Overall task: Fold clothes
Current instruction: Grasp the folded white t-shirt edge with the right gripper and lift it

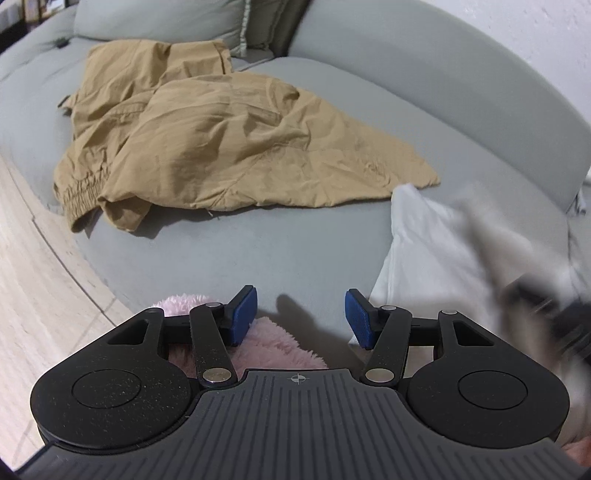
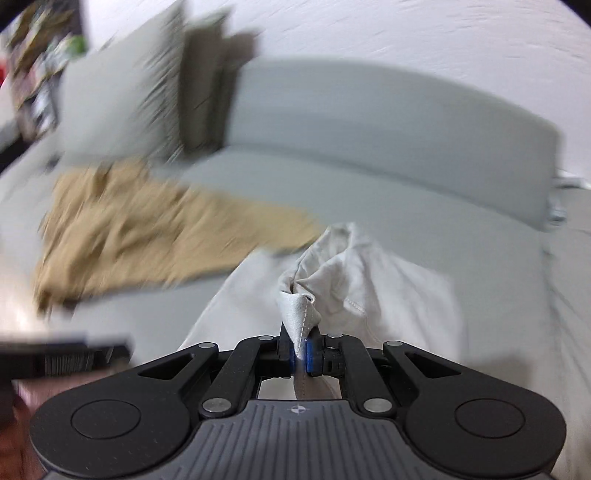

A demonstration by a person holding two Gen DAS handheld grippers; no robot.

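A crumpled tan garment [image 1: 207, 144] lies spread on the grey sofa seat [image 1: 258, 243], ahead and to the left of both grippers. A white garment [image 1: 436, 251] lies to the right of it. My left gripper [image 1: 300, 319] hangs open over bare seat with nothing between its blue pads. My right gripper [image 2: 303, 356] is shut on a stitched edge of the white garment [image 2: 354, 273], which rises from the seat into the pads. The tan garment [image 2: 147, 225] is blurred in the right wrist view. A dark blurred shape [image 1: 546, 306] at the right of the left wrist view is the right gripper.
A pink fluffy cloth [image 1: 273, 347] lies under the left gripper at the seat's front. Grey cushions [image 1: 162, 22] lean at the back left, and the curved sofa backrest [image 1: 424, 81] runs behind. Pale wooden floor [image 1: 33, 280] is on the left. A white wall stands behind.
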